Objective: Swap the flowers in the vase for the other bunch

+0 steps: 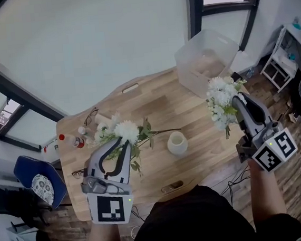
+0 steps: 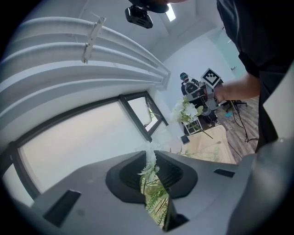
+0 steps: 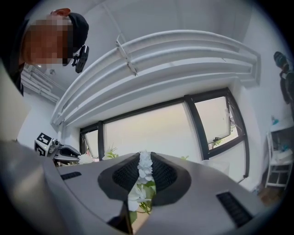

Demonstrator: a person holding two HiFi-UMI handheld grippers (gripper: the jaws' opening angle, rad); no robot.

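Head view shows the vase [image 1: 177, 143] empty. Your right tongs [image 1: 235, 99] clench a white bunch [image 1: 219, 101], left tongs [image 1: 123, 140] a leafy bunch [image 1: 127, 129]; refilling remains.

Holds the left gripper [image 1: 123, 142] ahead at the left, left forearm [image 1: 101, 238] reaching forward, jaws pinched on the leafy bunch [image 1: 126, 131]. Holds the right gripper [image 1: 237, 100] farther out at the right, right forearm [image 1: 266, 196] extended, jaws clamped on the white bunch [image 1: 220, 97].
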